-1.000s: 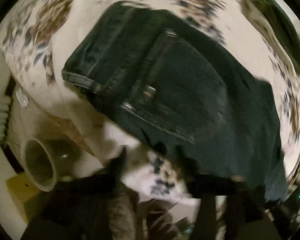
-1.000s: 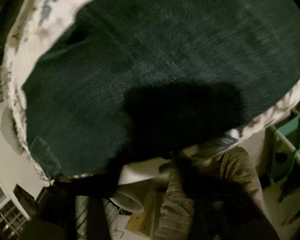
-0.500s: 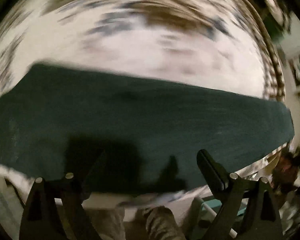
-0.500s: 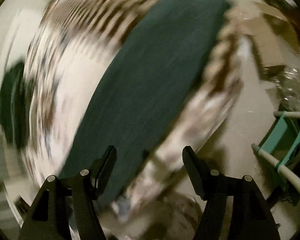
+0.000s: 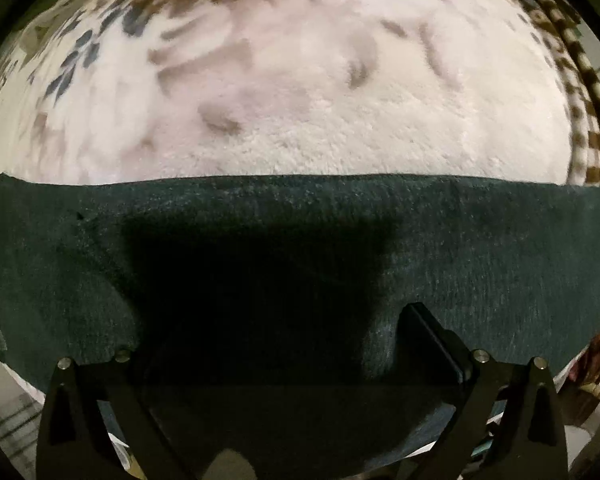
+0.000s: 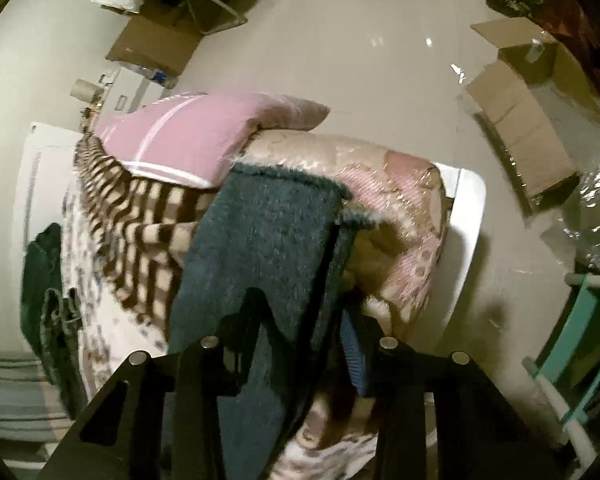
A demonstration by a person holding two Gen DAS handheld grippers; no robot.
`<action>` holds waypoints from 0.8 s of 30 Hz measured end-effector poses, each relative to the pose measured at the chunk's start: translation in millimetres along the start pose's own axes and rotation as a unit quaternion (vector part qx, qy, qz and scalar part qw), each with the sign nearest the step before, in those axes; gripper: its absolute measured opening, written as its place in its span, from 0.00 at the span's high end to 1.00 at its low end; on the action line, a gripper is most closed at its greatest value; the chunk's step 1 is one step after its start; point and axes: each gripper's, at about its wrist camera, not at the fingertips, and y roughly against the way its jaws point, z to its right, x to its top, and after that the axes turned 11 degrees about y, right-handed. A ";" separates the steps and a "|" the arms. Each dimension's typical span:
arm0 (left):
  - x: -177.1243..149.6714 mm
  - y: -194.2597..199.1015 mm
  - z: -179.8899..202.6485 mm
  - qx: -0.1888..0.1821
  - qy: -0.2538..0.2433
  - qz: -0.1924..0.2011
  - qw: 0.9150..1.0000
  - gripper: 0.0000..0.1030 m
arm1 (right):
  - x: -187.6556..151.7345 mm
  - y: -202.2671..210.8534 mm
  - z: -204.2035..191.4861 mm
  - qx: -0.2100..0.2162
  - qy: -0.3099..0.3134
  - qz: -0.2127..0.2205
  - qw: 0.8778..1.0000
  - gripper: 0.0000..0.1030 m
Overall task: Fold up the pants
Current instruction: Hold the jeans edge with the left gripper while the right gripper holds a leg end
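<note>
The pants (image 5: 460, 248) lie flat across the blanket (image 5: 340, 112). The right gripper (image 6: 300, 312) is clamped on their hem at twelve o'clock; the left gripper (image 5: 268, 336) (fingers apart) should grab alongside, level.

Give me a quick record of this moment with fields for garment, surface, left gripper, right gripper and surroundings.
garment: dark denim pants, laid as a band across the blanket; one end with a frayed hem reaches the bed's end
surface: fluffy cream patterned blanket on a bed
left gripper: jaws wide apart, low over the pants, holding nothing
right gripper: jaws narrow around the pants' frayed end; a firm grip cannot be confirmed
surroundings: pink pillow, cardboard boxes on the pale floor
</note>
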 end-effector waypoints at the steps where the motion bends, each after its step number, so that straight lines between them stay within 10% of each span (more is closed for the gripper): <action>1: 2.6 -1.2 2.2 0.004 0.003 -0.001 1.000 0.00 | -3.0 -1.5 1.7 0.015 -0.007 -0.007 1.000 0.61; 15: -8.4 2.8 20.1 0.013 0.013 0.019 1.000 0.00 | -39.1 -22.1 -10.8 0.072 0.011 -0.103 0.992 0.61; 24: -15.9 7.3 14.4 0.011 0.021 0.014 1.000 0.00 | -10.9 -31.1 -8.5 0.089 -0.044 -0.003 0.995 0.63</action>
